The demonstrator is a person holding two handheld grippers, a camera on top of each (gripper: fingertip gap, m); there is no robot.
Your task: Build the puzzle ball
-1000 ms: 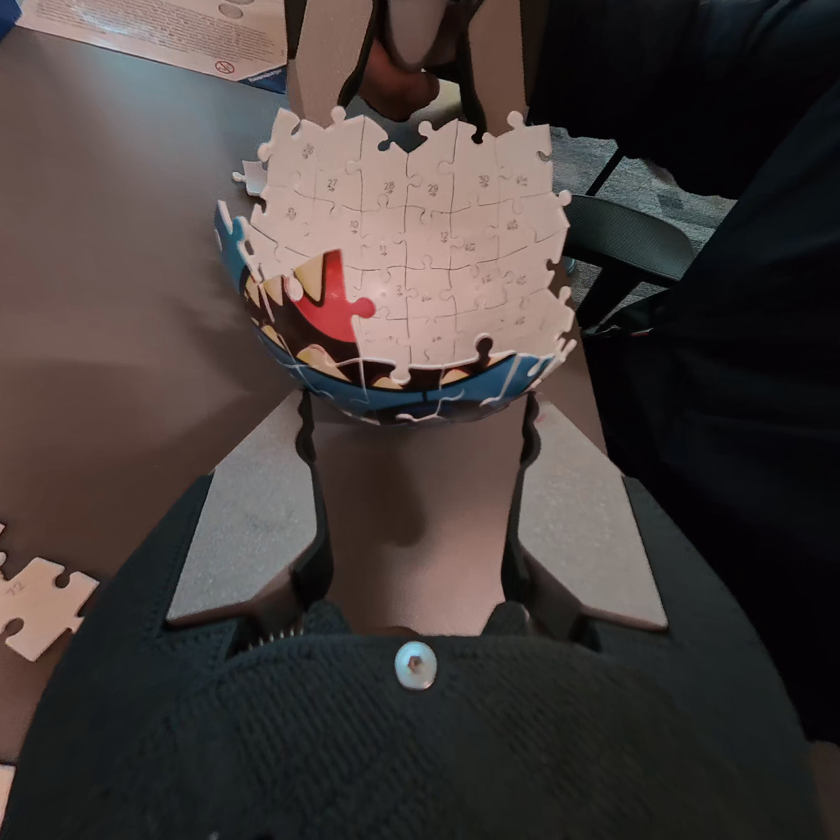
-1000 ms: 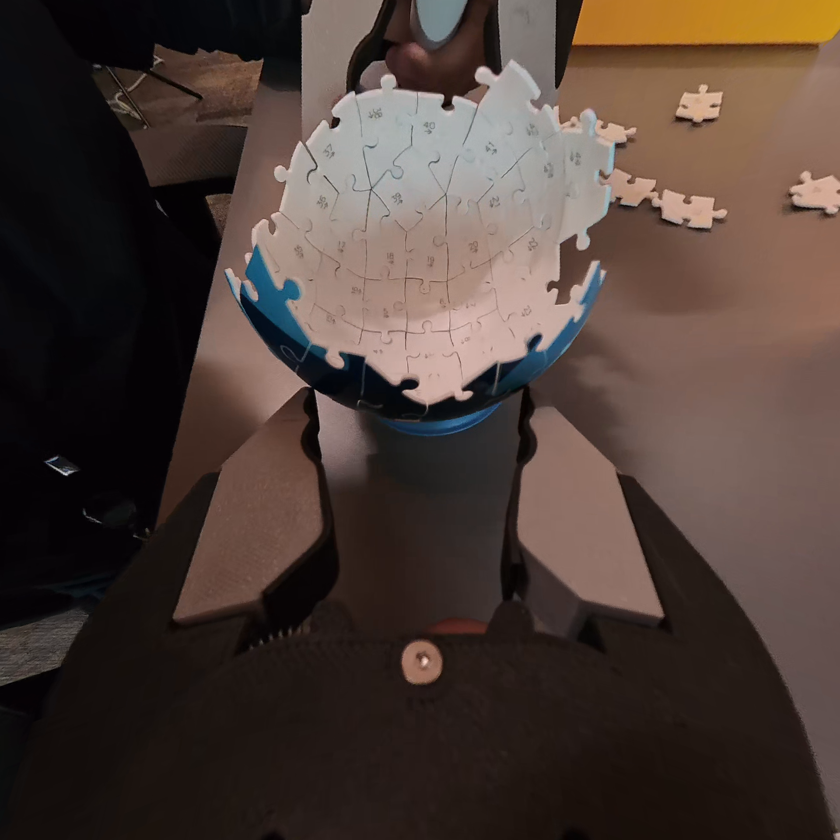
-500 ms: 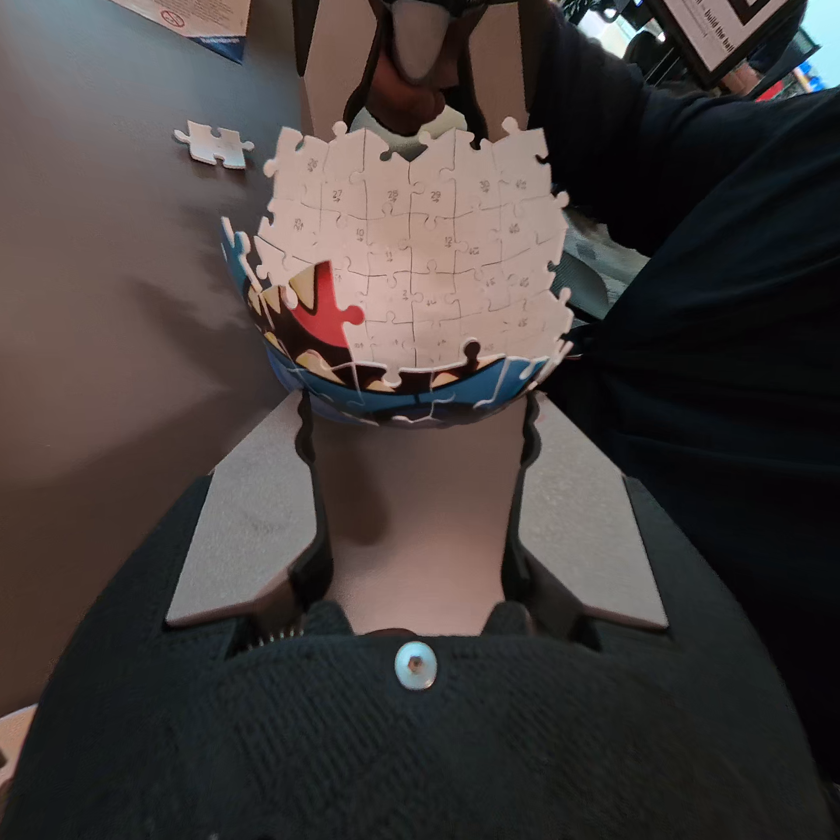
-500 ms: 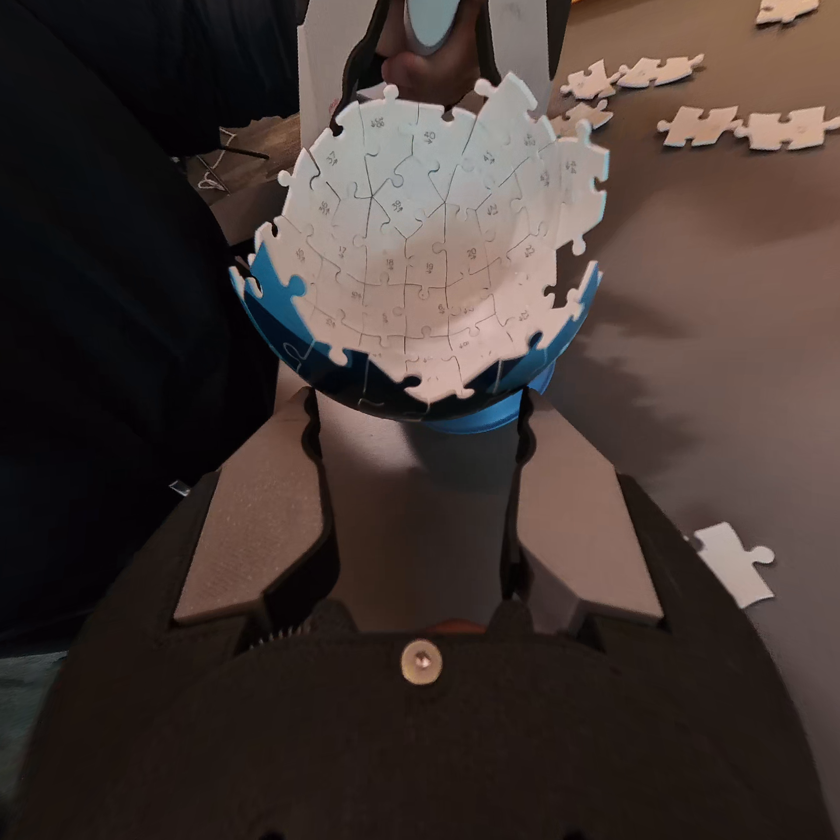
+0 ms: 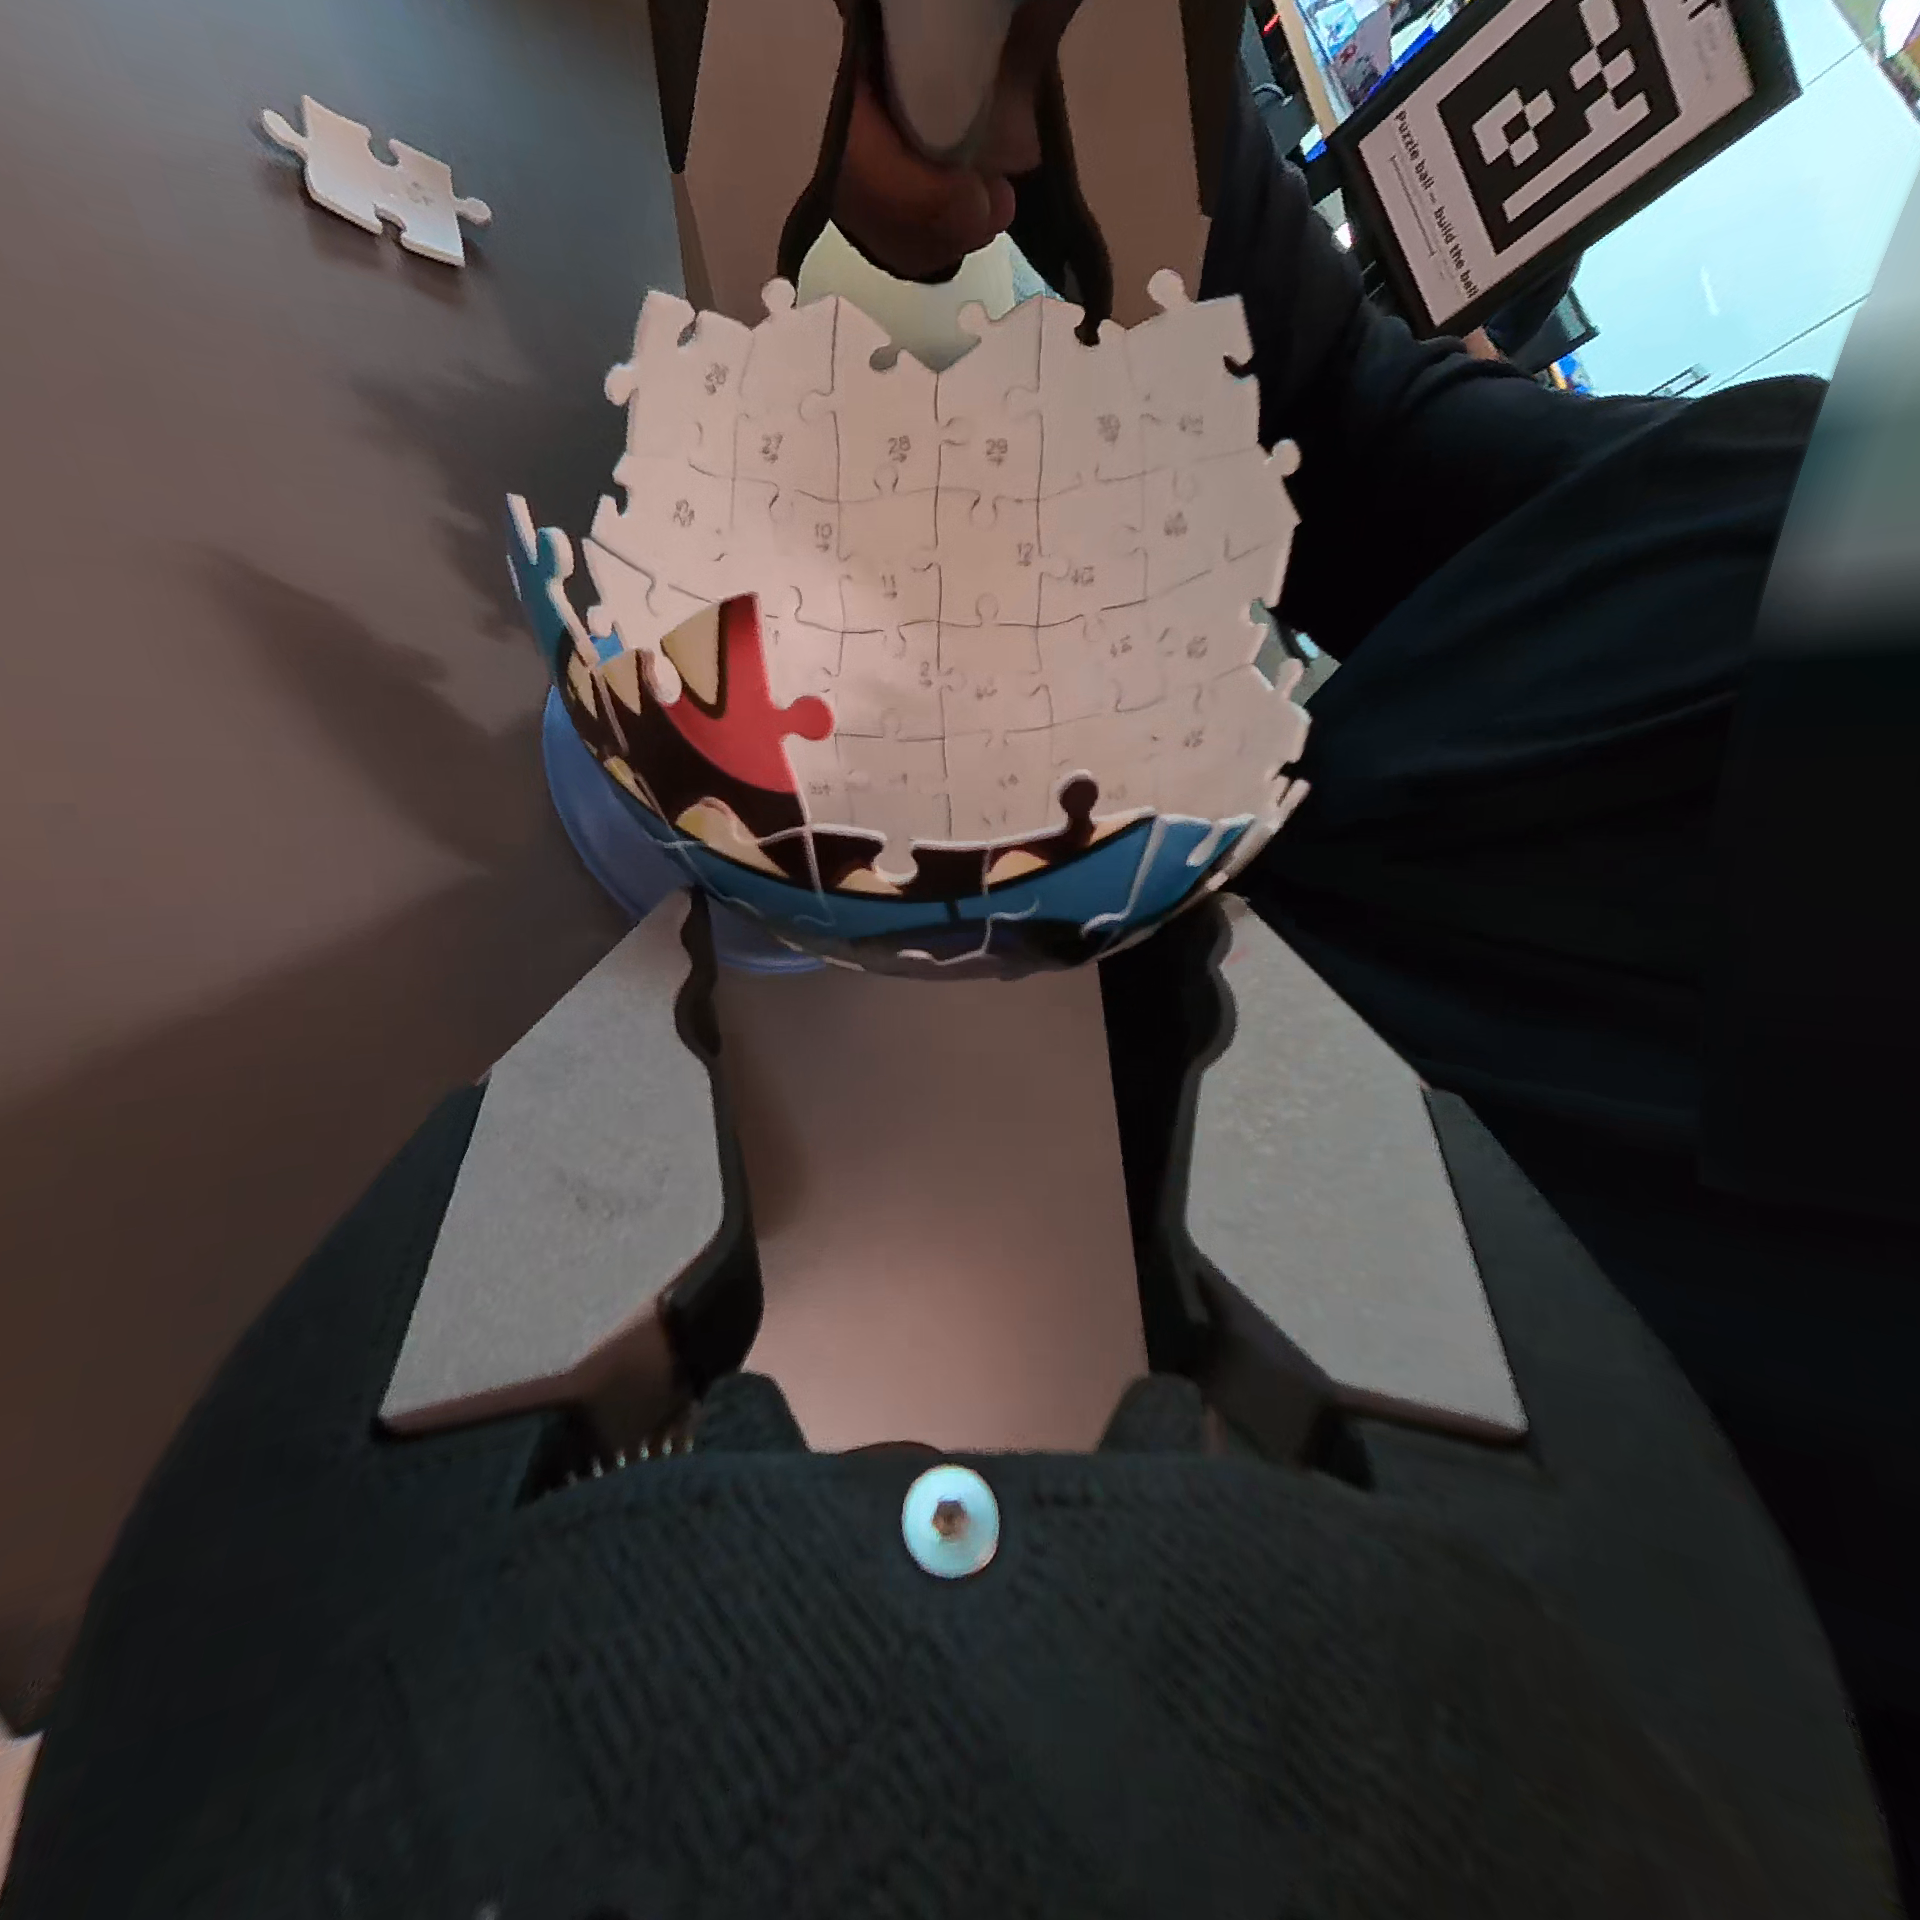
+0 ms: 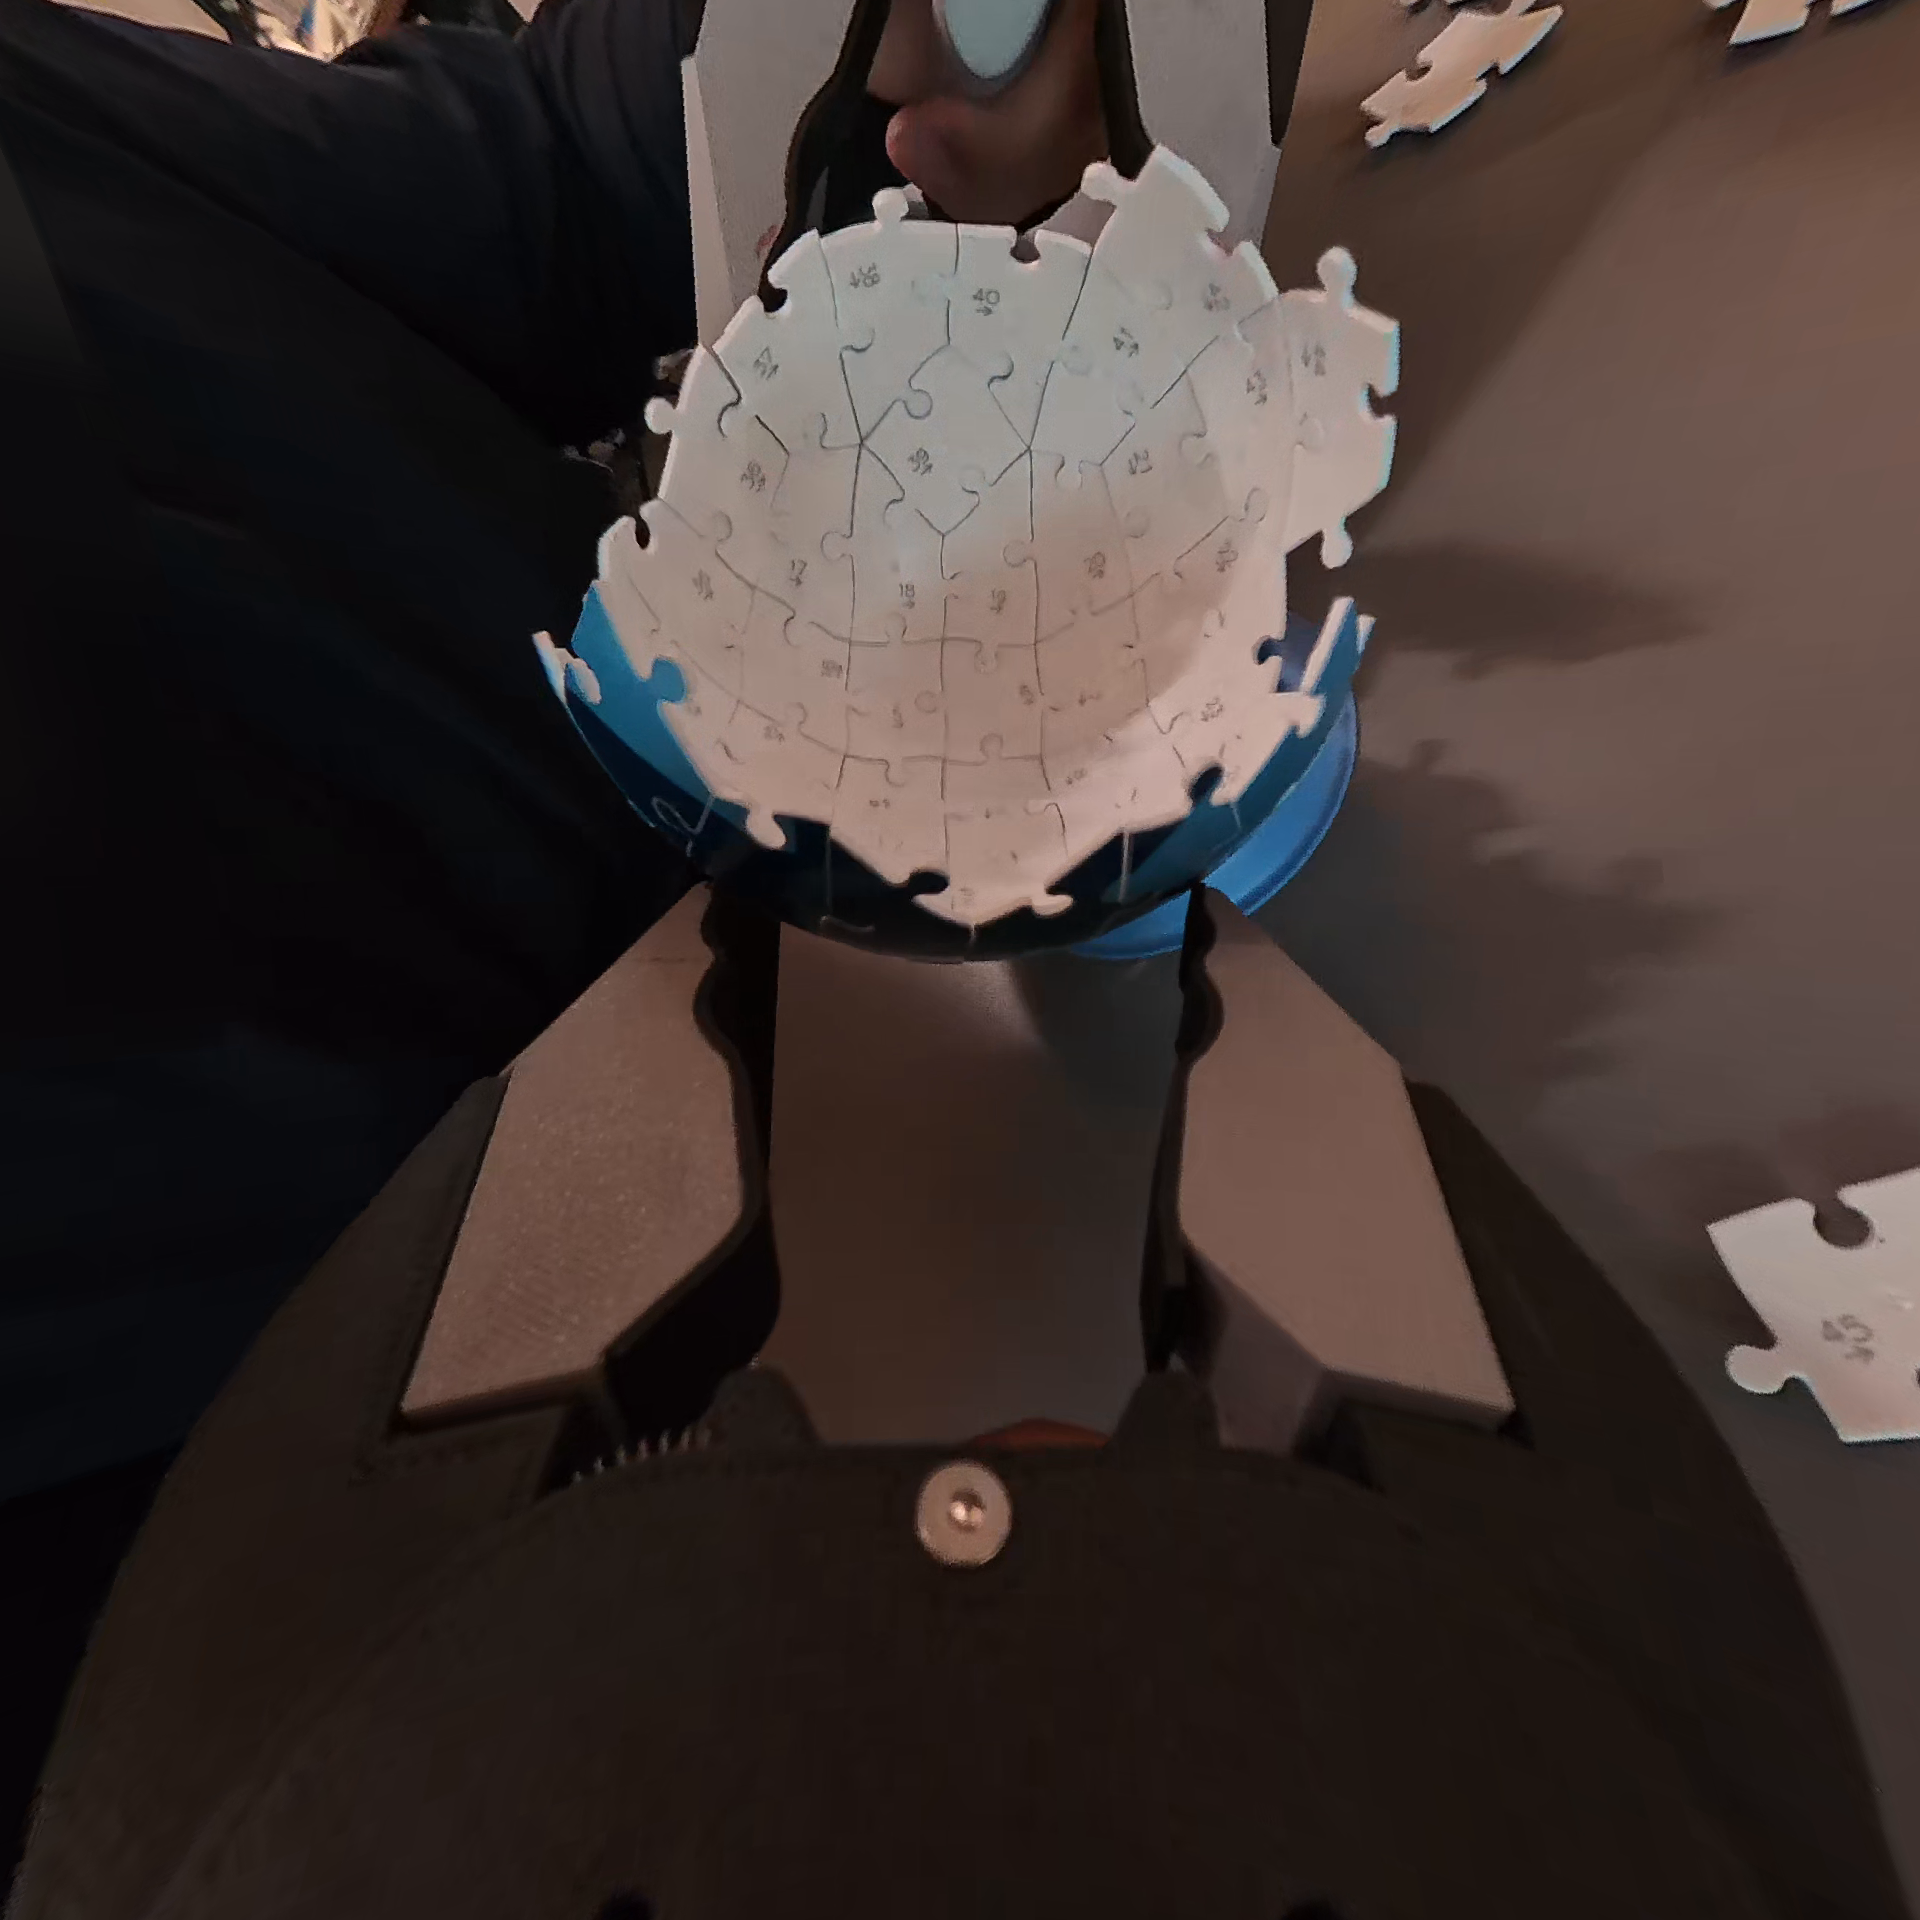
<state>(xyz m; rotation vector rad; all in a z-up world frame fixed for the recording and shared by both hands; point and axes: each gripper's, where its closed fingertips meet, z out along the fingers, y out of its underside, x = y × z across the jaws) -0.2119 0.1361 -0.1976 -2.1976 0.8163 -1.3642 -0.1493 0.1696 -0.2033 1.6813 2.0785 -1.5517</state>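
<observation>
The half-built puzzle ball (image 5: pixel 935 582) is an open bowl, white and numbered inside, blue, black and red outside. It also shows in the right wrist view (image 6: pixel 966 582). A blue stand ring (image 6: pixel 1299 821) shows under it. My left gripper (image 5: pixel 956 925) is open, its jaws wide apart and its fingertips against the bowl's lower wall. My right gripper (image 6: pixel 951 925) stands the same way on the opposite side. Each view shows the other gripper's fingers (image 5: pixel 727 156) (image 6: pixel 727 156) behind the bowl's far rim.
Loose white pieces lie on the dark table: a joined pair (image 5: pixel 374 177) at the far left, one piece (image 6: pixel 1829 1320) at the right, more at the far right (image 6: pixel 1455 62). A person's dark sleeve (image 5: pixel 1558 675) fills one side. A framed sign (image 5: pixel 1538 135) stands behind.
Both grippers and the ball between them have swung and tilted together over the table. The ball keeps its place in both views. The loose pieces and the blue ring have shifted sideways.
</observation>
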